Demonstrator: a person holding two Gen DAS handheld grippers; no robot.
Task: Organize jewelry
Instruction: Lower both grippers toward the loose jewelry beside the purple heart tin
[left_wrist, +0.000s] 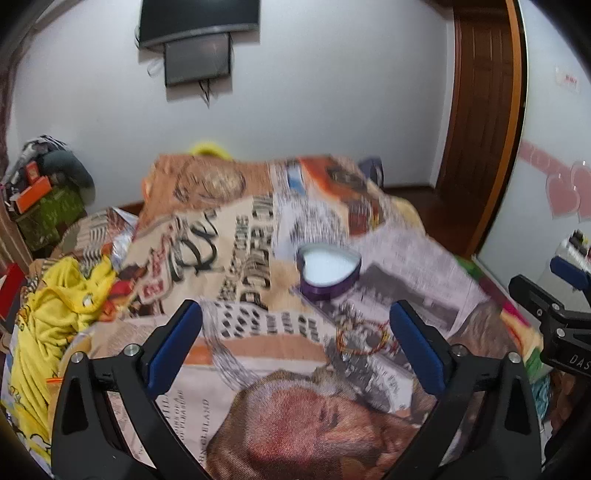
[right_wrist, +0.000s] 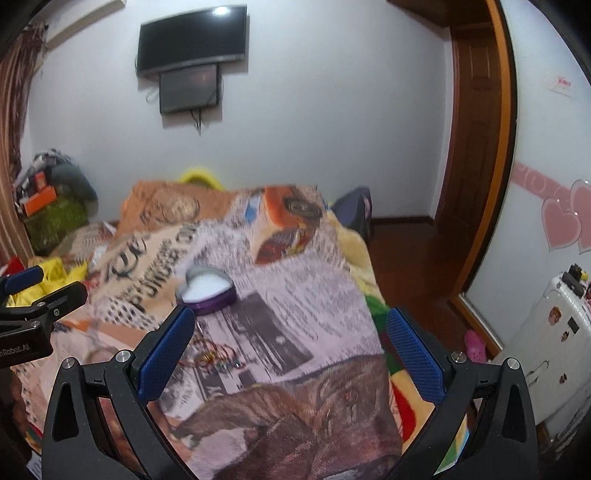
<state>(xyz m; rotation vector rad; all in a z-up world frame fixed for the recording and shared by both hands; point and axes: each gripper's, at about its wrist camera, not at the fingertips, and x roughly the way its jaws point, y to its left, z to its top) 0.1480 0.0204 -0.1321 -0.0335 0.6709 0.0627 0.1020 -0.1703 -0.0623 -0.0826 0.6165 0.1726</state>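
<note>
A bed is covered by a blanket (left_wrist: 236, 236) printed with newspaper text and pictures. On the blanket a heart-shaped tin (left_wrist: 328, 271) is set, its wall purple and its inside white; it is seen open, with no lid on it. Just in front of the tin, nearer the cameras, a small tangle of jewelry (left_wrist: 364, 338) is laid on the blanket: a red cord bracelet and some thin chains with small beads can be made out, though the details are blurred. The jewelry is apart from the tin and outside it.

The left hand-held gripper (left_wrist: 295, 347) is held above the blanket with its blue-padded fingers spread wide and nothing between them; the jewelry is seen close to the inner side of its right finger. The right hand-held gripper (right_wrist: 291, 350) is likewise spread wide and holds nothing; in its view the jewelry (right_wrist: 216, 356) lies just beside its left finger and the tin (right_wrist: 208, 290) just beyond that fingertip.

Yellow clothes (left_wrist: 55, 306) are piled at the left of the bed. A dark screen (right_wrist: 192, 37) is mounted on the white wall, and a wooden door (right_wrist: 476, 122) is seen at the right.
</note>
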